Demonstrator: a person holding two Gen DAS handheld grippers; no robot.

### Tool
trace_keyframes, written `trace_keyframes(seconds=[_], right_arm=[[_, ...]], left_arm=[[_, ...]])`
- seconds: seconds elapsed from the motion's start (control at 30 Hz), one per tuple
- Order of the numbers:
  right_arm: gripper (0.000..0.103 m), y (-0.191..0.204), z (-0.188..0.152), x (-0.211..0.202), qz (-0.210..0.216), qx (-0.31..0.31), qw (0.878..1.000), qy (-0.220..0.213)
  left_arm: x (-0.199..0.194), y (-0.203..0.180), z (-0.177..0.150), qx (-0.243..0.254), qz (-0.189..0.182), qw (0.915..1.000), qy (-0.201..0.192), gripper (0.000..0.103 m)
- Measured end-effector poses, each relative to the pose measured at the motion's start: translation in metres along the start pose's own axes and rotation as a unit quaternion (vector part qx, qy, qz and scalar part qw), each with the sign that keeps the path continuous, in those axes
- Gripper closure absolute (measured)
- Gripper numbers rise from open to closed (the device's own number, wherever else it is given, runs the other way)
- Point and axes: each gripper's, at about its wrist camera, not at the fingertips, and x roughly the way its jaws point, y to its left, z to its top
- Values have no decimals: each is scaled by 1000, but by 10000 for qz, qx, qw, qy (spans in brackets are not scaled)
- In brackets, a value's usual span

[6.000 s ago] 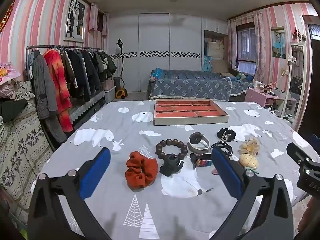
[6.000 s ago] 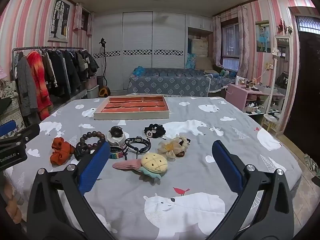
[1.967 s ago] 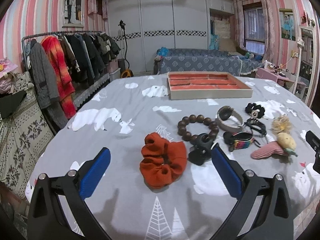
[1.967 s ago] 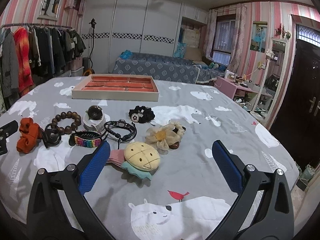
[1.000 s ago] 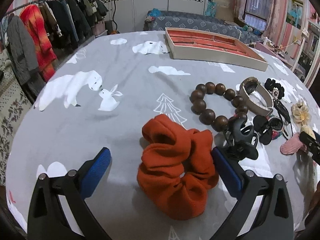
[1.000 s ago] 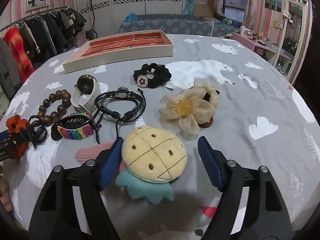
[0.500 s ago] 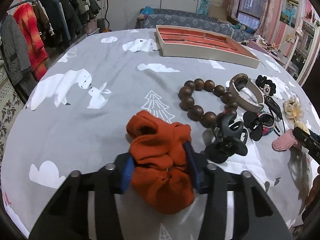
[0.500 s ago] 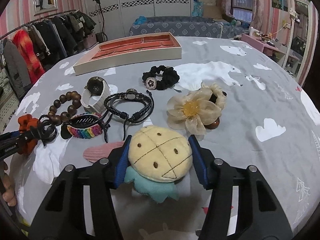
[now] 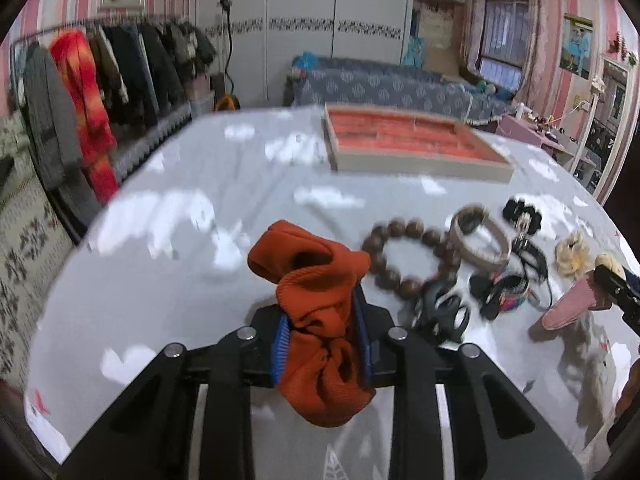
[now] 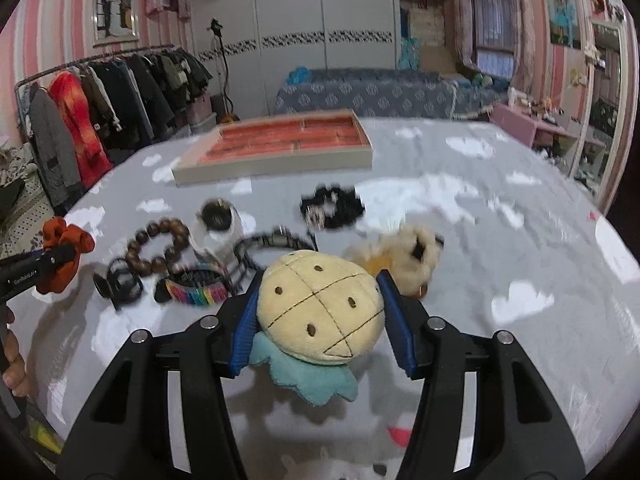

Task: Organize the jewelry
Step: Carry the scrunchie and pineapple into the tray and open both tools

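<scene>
A: Why does the tray point(image 10: 276, 148) sit toward the bed's point(image 10: 520, 248) far edge?

B: Likely as the destination; bare cover lies between.

A: And the grippers?

B: The right gripper point(image 10: 320, 312) is clamped on the pineapple plush point(image 10: 320, 304), the left gripper point(image 9: 320, 336), just closing, squeezes the orange scrunchie point(image 9: 316, 320); both near the front edge.

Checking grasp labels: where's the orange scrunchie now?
Left wrist view, centre: orange scrunchie pinched in the left gripper jaws, wooden bead bracelet to its right.
</scene>
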Motion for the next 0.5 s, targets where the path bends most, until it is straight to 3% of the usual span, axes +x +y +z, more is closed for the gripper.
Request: trace_keyframes(seconds=[0.2,0.5], right_arm=[[48,5,42,1,175,-198,9989,-384],[48,11,125,46,252,-350,9966,-705]], left_arm=[[-4,-17,44,176,-2,9990,-421,75],[46,-45,121,269,-91,9978,-594,75]])
